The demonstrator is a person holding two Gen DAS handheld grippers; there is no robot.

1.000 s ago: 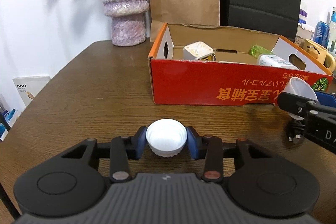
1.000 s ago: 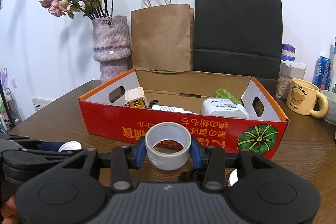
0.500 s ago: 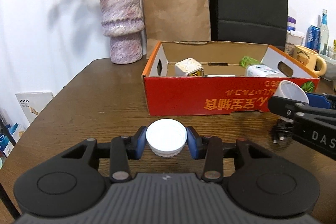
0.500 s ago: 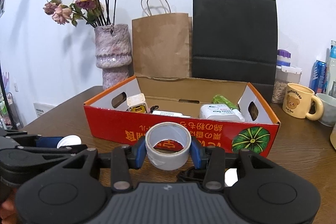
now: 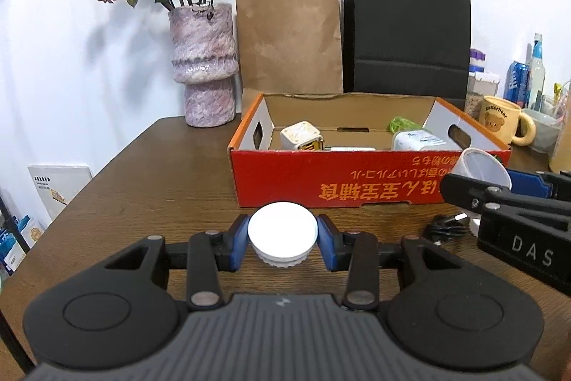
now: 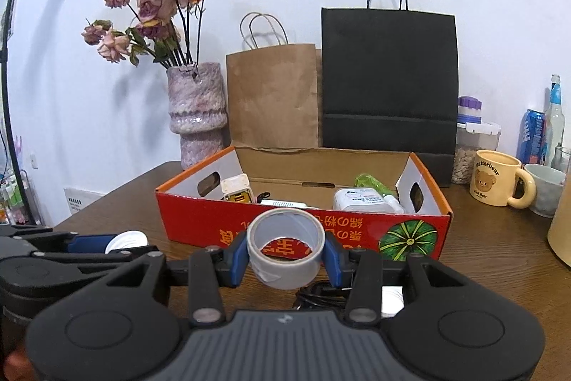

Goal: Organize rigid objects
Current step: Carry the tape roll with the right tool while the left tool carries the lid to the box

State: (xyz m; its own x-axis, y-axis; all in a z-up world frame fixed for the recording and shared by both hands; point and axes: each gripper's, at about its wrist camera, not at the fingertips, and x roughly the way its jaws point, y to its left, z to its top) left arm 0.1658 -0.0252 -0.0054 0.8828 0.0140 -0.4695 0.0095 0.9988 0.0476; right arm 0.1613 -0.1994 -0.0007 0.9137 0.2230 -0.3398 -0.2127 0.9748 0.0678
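Note:
My left gripper (image 5: 282, 240) is shut on a white round lid (image 5: 282, 234) and holds it above the wooden table, in front of the red cardboard box (image 5: 357, 181). My right gripper (image 6: 285, 250) is shut on a grey tape roll (image 6: 285, 247), held up before the same box (image 6: 303, 227). The box holds a white cube charger (image 5: 301, 136), a white pack (image 5: 417, 141) and a green item (image 5: 401, 124). The tape roll also shows in the left wrist view (image 5: 481, 166), and the lid in the right wrist view (image 6: 128, 240).
A pink vase (image 5: 203, 66) with dried roses, a brown paper bag (image 5: 289, 41) and a black bag (image 5: 407, 31) stand behind the box. A bear mug (image 6: 498, 183), jars and bottles stand at the right. A black cable (image 5: 444, 229) lies on the table before the box.
Both grippers have risen and tilted up with their loads, so the box sits lower and farther in view. Both grips are unchanged.

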